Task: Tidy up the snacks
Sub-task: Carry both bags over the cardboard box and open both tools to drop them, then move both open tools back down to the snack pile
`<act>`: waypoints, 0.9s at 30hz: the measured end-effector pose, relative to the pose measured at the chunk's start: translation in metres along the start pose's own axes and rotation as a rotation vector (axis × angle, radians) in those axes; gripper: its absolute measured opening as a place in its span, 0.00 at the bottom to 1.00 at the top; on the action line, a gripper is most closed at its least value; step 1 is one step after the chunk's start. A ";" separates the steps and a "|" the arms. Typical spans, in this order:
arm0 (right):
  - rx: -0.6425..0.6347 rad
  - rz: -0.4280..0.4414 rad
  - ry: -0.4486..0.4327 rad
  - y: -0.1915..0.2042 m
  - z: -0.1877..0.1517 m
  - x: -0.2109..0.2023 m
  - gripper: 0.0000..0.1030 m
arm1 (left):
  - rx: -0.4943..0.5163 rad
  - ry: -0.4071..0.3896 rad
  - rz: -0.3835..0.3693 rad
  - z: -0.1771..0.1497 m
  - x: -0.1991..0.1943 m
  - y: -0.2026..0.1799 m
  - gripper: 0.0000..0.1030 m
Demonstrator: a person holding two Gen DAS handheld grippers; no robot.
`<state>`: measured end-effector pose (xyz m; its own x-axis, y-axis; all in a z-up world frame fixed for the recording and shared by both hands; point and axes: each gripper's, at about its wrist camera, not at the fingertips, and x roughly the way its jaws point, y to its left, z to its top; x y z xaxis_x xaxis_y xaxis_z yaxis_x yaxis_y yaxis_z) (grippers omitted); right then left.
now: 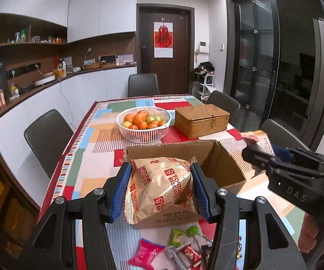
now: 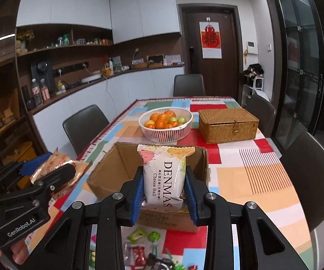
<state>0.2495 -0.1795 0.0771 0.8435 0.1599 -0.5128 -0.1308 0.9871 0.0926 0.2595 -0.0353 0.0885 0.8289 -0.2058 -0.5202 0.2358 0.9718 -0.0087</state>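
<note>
My left gripper (image 1: 160, 187) is shut on a gold Fortune Biscuits bag (image 1: 159, 186), held in the air in front of an open cardboard box (image 1: 220, 157). My right gripper (image 2: 164, 186) is shut on a white Denmas Cheese Ball bag (image 2: 164, 180), also lifted before the same cardboard box (image 2: 114, 168). Each gripper shows in the other's view: the right gripper (image 1: 258, 155) at the right edge with its bag (image 1: 260, 139), the left gripper (image 2: 47, 168) at the left edge with the gold bag (image 2: 53, 162). Small wrapped sweets (image 1: 177, 245) lie on the cloth below, and the sweets (image 2: 144, 240) show there too.
A white basket of oranges and green fruit (image 1: 144, 121) and a shut wicker box (image 1: 201, 120) stand beyond the cardboard box on the patchwork tablecloth (image 1: 87, 148). Dark chairs (image 1: 47, 137) ring the table. A person's hand (image 2: 15, 252) holds the left gripper's handle.
</note>
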 end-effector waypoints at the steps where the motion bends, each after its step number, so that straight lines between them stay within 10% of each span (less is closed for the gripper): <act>1: 0.005 0.007 0.014 -0.003 0.004 0.006 0.33 | -0.001 0.010 -0.001 0.004 0.007 0.000 0.51; 16: 0.085 0.045 0.215 -0.023 0.019 0.100 0.33 | -0.051 0.224 -0.012 0.013 0.103 0.013 0.56; 21: 0.072 0.018 0.238 -0.021 0.017 0.108 0.58 | -0.019 0.199 0.019 0.006 0.087 0.010 0.69; 27: 0.041 -0.003 0.191 -0.017 0.009 0.082 0.58 | 0.016 0.129 0.056 -0.005 0.047 0.009 0.71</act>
<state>0.3259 -0.1834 0.0411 0.7295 0.1596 -0.6651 -0.1037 0.9870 0.1231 0.2981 -0.0352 0.0596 0.7692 -0.1342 -0.6248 0.2001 0.9791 0.0360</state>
